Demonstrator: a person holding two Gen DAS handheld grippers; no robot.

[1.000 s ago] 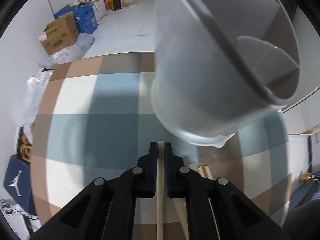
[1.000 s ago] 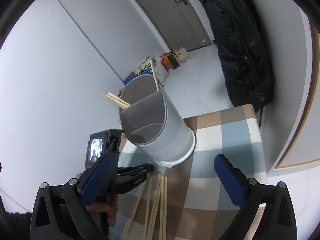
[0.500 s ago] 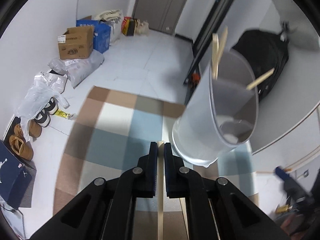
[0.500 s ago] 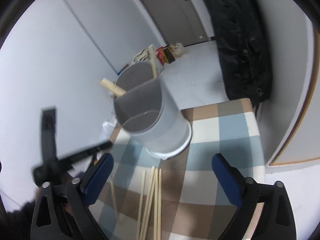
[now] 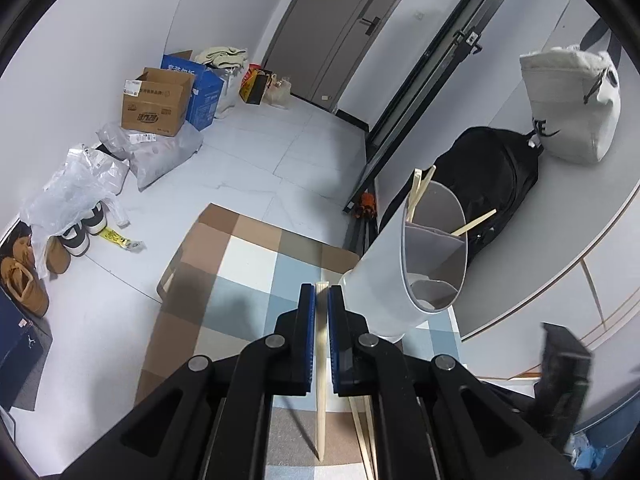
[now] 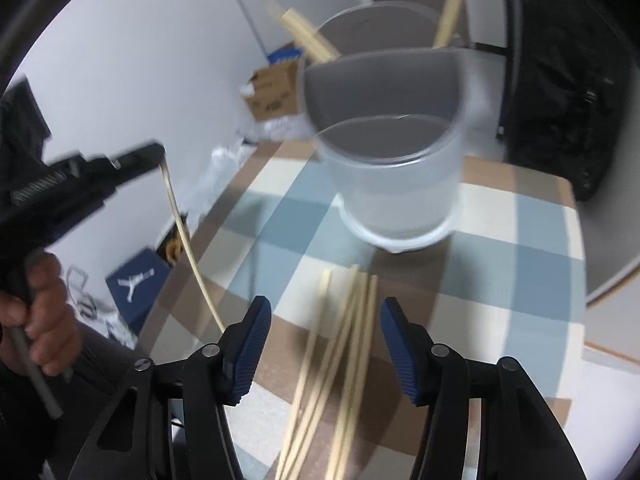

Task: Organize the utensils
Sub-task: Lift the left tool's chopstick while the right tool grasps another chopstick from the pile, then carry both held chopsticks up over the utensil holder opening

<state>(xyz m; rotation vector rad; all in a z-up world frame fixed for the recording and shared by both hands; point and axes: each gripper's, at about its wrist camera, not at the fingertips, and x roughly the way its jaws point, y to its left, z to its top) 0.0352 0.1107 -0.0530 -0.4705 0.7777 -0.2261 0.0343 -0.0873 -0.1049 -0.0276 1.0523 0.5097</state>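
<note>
My left gripper point(image 5: 322, 292) is shut on one wooden chopstick point(image 5: 322, 360), held above the checked tablecloth point(image 5: 248, 264). The grey divided utensil holder point(image 5: 384, 280) stands just right of its tip, with a few chopsticks point(image 5: 418, 188) in its far compartment. From the right wrist, the left gripper point(image 6: 156, 156) shows at the left with the chopstick point(image 6: 184, 232) hanging down from it. My right gripper point(image 6: 326, 320) hovers over several loose chopsticks point(image 6: 340, 340) on the cloth in front of the holder point(image 6: 392, 184). Its jaws are closing, and the pads touch nothing.
The table is small and its edges are close on every side. On the floor beyond are cardboard boxes point(image 5: 156, 100), plastic bags point(image 5: 76, 184) and shoes point(image 5: 24, 276). A black backpack point(image 5: 492, 176) leans behind the holder. A hand point(image 6: 44, 320) grips the left tool's handle.
The left gripper has lifted and drawn back from the holder with its chopstick. The right gripper has tipped down towards the loose chopsticks, and its jaws have narrowed.
</note>
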